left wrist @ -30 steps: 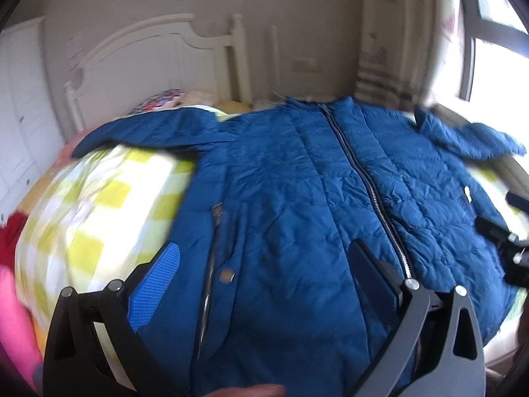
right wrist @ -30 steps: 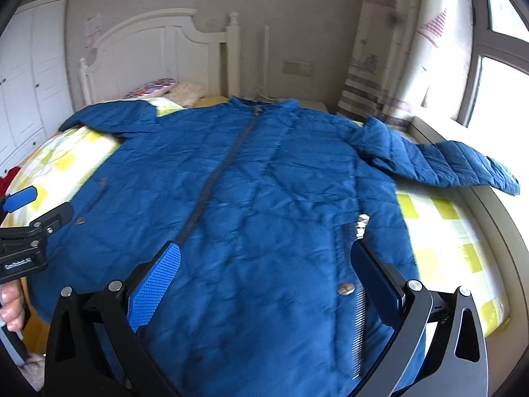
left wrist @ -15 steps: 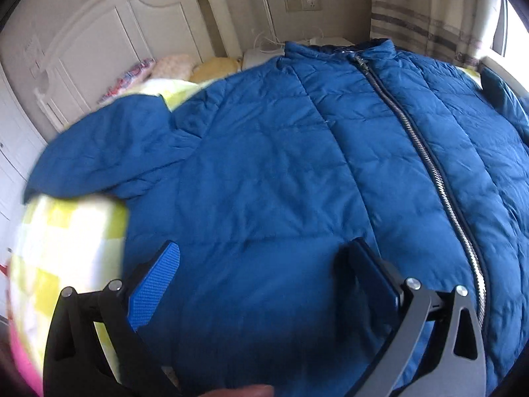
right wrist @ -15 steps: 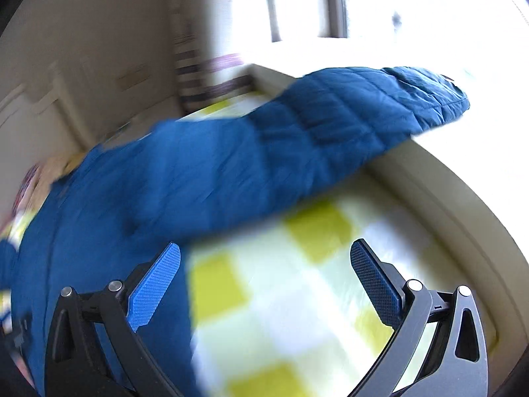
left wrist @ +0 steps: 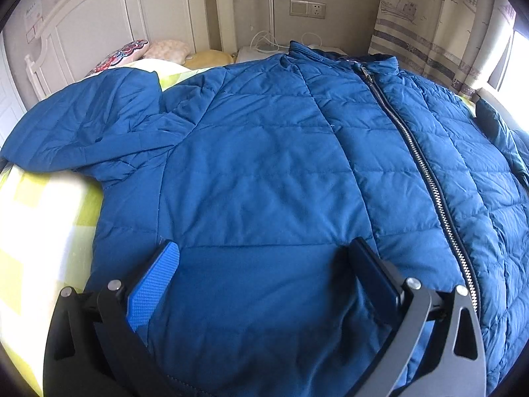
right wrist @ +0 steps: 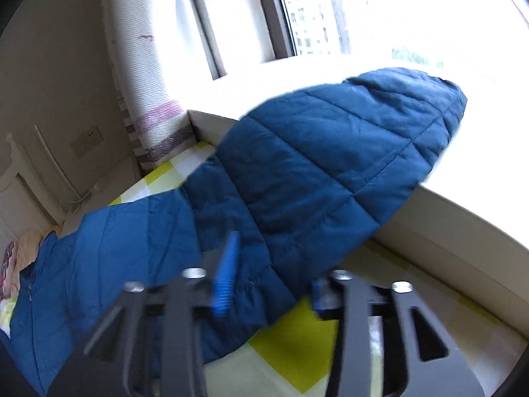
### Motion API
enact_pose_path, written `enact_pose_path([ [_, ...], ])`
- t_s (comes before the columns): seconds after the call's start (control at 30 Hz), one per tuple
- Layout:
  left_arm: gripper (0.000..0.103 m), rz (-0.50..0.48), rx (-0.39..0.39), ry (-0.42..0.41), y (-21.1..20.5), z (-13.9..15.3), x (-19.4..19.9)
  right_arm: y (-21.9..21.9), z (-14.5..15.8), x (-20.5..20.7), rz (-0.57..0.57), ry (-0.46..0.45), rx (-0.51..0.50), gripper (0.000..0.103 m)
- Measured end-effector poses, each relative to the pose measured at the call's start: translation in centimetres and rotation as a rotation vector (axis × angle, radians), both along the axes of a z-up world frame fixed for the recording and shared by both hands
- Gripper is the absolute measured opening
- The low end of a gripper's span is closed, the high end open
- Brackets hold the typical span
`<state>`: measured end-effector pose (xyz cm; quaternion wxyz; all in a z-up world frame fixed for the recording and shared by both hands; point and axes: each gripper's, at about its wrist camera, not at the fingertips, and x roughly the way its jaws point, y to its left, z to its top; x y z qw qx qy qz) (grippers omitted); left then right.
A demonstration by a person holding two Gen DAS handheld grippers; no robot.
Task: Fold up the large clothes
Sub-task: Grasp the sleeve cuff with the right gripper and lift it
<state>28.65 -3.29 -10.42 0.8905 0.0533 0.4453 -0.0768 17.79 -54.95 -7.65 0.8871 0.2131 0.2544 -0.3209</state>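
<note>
A large blue quilted jacket (left wrist: 264, 165) lies front up, zipped, on the bed, its left sleeve (left wrist: 82, 125) spread to the side. My left gripper (left wrist: 264, 274) is open and empty just above the jacket's left chest panel. In the right wrist view the jacket's right sleeve (right wrist: 330, 165) stretches from the bed onto the window sill. My right gripper (right wrist: 271, 274) has its jaws partly closed around the sleeve's lower edge, with the sleeve between the fingers. I cannot tell whether the pads are pressing on the fabric.
The bed has a yellow and white checked cover (left wrist: 43, 225) and a white headboard (left wrist: 99, 16) with pillows (left wrist: 132, 53). A striped curtain (right wrist: 148, 82), a bright window and a white sill (right wrist: 463, 231) run along the right side.
My left gripper has moved forward over the jacket's chest. My right gripper has swung to the right sleeve, reached its lower edge, and its jaws have narrowed around it.
</note>
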Motion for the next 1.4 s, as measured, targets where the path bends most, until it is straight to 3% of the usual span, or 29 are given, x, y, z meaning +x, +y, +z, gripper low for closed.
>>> enact_pose_path([
  [0.13,0.101,0.000,0.000,-0.001,0.1,0.0,0.0,4.2,4.4,1.0,0.126,-0.054,-0.114,0.023],
  [0.23,0.101,0.000,-0.002,-0.001,0.1,0.0,-0.1,10.8,6.6,3.4,0.399,-0.051,-0.163,0.023],
  [0.33,0.101,0.000,-0.006,-0.001,0.2,0.0,-0.1,18.9,6.1,5.3,0.698,0.002,-0.237,0.023],
  [0.43,0.101,0.000,-0.008,-0.001,0.2,0.1,-0.2,24.4,3.2,6.5,0.906,0.122,-0.217,0.025],
  [0.5,0.101,0.000,-0.009,-0.001,0.2,0.1,-0.1,27.2,-0.6,7.7,0.996,0.282,-0.179,0.054],
  [0.53,0.101,0.000,-0.009,-0.001,0.2,0.0,-0.2,28.0,-2.4,8.0,1.006,0.354,-0.201,0.075],
  [0.6,0.101,0.001,-0.011,-0.002,0.2,0.1,-0.2,28.5,-2.8,7.4,0.999,0.352,-0.247,0.079],
  [0.73,0.101,0.001,-0.014,-0.001,0.2,0.1,-0.2,25.7,-0.3,5.3,0.978,0.298,-0.106,0.079],
  [0.8,0.101,0.001,-0.017,-0.001,0.2,0.1,-0.2,22.5,1.4,2.3,0.933,0.171,-0.004,0.079],
  [0.87,0.101,0.001,-0.023,-0.001,0.3,0.2,-0.2,17.5,2.3,0.0,0.802,0.067,0.100,0.080],
  [0.93,0.101,0.001,-0.021,-0.001,0.3,0.2,-0.2,11.6,1.3,-1.7,0.628,0.017,0.263,0.080],
  [1.0,0.101,0.001,-0.018,-0.002,0.3,0.2,-0.2,7.9,-0.1,-2.1,0.542,0.012,0.402,0.079],
  [1.2,0.101,0.000,-0.019,-0.002,0.3,0.1,-0.2,3.3,-2.8,-0.3,0.470,-0.041,0.620,0.079],
  [1.3,0.101,0.000,-0.018,-0.003,0.2,0.1,-0.2,2.9,-2.6,2.0,0.412,-0.072,0.628,0.072],
  [1.37,0.101,0.000,-0.019,-0.002,0.2,0.1,-0.2,4.4,-0.2,3.8,0.369,-0.124,0.484,0.044],
  [1.4,0.101,0.000,-0.018,-0.002,0.2,0.2,-0.1,5.6,1.5,4.1,0.389,-0.154,0.391,0.037],
])
